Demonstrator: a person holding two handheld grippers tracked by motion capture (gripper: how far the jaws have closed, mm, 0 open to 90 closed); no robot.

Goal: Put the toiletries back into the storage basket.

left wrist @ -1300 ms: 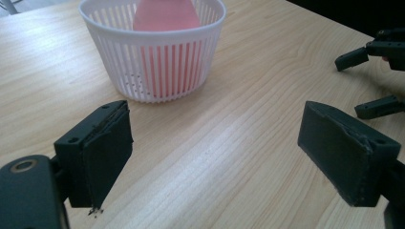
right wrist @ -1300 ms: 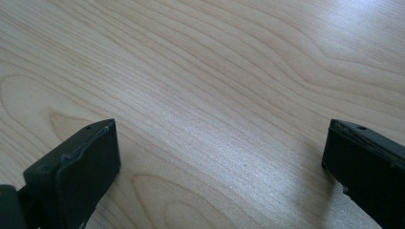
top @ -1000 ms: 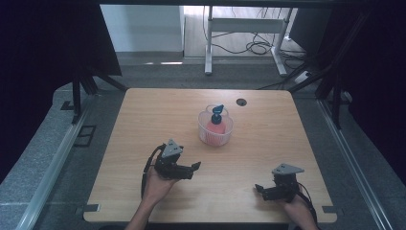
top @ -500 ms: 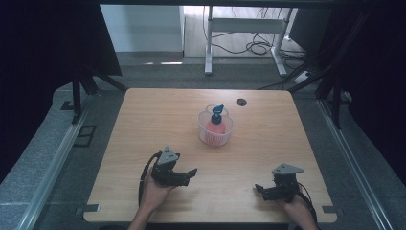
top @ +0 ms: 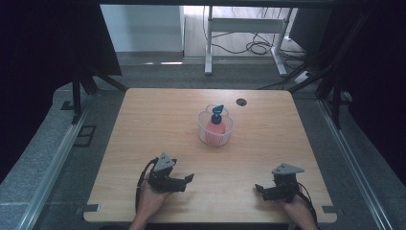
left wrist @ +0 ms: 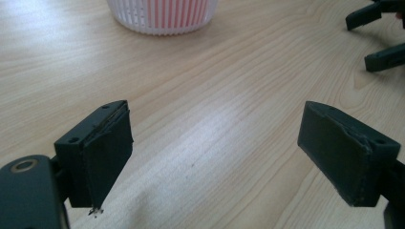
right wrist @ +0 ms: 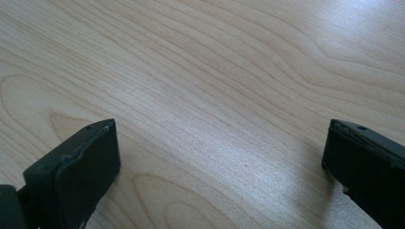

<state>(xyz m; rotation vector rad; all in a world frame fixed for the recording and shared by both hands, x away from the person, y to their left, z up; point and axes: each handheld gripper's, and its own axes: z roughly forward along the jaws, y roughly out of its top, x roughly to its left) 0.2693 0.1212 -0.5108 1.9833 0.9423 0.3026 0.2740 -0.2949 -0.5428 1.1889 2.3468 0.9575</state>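
Red soap pump bottle (top: 216, 125) upright in white slatted basket (top: 215, 137), tabletop (top: 143, 120) centre-far; left tongs (top: 179, 181) and right tongs (top: 266, 189) near edge, both spread, empty, seemingly parked ready.

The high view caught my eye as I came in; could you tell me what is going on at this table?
A person holds a two-jaw gripper in each hand at the near edge of a wooden table. The left gripper and right gripper are both open and empty, low over bare wood. Farther out, untouched, a white ribbed basket holds a red bottle with a blue pump top.
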